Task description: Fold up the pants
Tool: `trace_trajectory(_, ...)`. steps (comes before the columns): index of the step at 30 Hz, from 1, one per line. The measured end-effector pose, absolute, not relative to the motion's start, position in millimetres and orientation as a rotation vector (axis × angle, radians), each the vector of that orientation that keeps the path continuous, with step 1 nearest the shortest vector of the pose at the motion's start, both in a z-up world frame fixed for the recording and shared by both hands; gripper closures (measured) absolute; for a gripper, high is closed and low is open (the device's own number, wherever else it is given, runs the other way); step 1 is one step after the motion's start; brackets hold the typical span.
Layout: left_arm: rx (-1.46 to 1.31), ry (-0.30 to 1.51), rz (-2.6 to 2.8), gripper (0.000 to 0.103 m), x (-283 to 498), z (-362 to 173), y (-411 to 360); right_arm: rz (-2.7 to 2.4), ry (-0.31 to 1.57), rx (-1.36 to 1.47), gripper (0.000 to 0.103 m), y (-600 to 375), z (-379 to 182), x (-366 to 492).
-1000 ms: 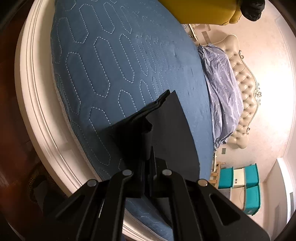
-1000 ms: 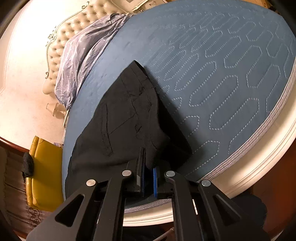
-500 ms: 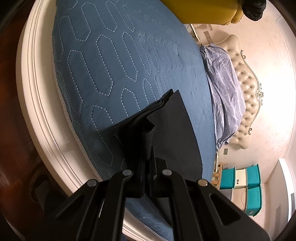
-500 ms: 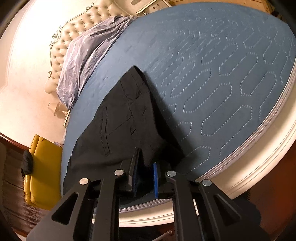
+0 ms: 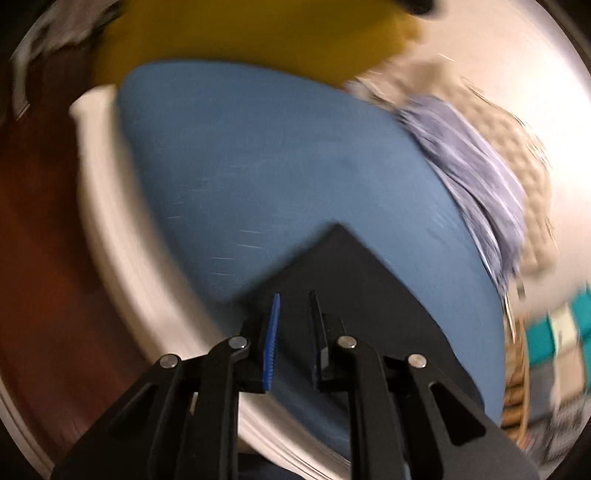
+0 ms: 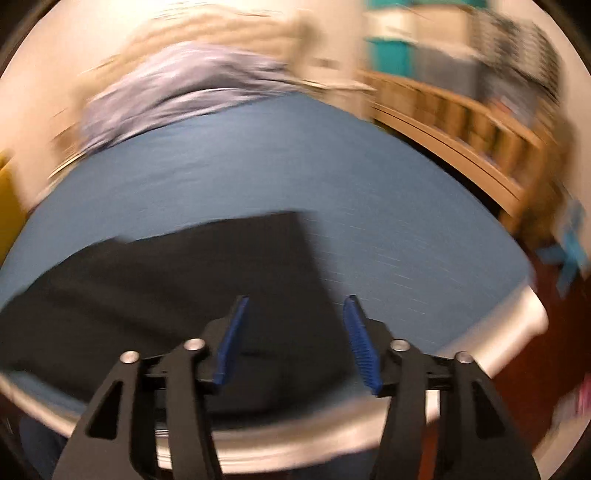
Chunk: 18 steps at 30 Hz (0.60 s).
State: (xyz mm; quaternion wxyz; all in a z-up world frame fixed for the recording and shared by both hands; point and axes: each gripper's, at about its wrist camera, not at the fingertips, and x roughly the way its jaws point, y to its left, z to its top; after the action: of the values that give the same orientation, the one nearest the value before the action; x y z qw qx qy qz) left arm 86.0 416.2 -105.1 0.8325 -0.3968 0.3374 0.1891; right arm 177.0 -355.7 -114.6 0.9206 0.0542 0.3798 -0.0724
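Both views are blurred; the black pants (image 6: 177, 280) lie folded flat on the blue bed (image 6: 369, 192) near its pale rim; the right tool (image 6: 295, 332) has just been opening, spread wide, nothing between; the left tool (image 5: 293, 332), also just opening, stands slightly parted and empty above the cloth

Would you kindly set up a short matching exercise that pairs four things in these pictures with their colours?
Things:
1. pants
2. bed cover
3. crumpled bedding
4. armchair

Colours:
A. yellow
B. lilac
C. black
D. blue

Pairs: 1-C, 2-D, 3-B, 4-A.
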Motion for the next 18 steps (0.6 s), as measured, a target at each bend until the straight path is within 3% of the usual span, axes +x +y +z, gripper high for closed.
trace_trajectory(7,-0.405,0.818,0.177,0.076,164.8,-107.8,280.3,0.156,0.808,-0.081,0.032,-197.2,-145.6,200.0)
trace_trajectory(9,-0.258,0.846,0.163,0.060,175.2,-120.0,244.7,0.195,0.832,-0.135,0.029,-169.6,-159.2,199.5)
trace_trajectory(10,-0.182,0.881,0.168,0.058,180.1,-131.1,230.7,0.196,0.858,-0.161,0.028,-160.3,-166.9,198.9)
trace_trajectory(13,-0.113,0.895,0.184,0.049,172.6,-150.8,224.5,0.204,0.937,-0.194,0.022,-150.7,-190.2,196.5)
trace_trajectory(14,-0.104,0.887,0.205,0.032,169.0,-152.4,230.6,0.199,0.935,-0.188,0.018,-152.5,-192.2,194.7)
trace_trajectory(15,-0.098,0.888,0.242,0.024,165.2,-154.3,239.6,0.202,0.934,-0.184,0.017,-155.3,-192.6,192.9)
trace_trajectory(18,-0.254,0.865,0.355,0.024,147.8,-159.3,300.7,0.210,0.945,-0.196,0.015,-156.4,-192.7,194.2)
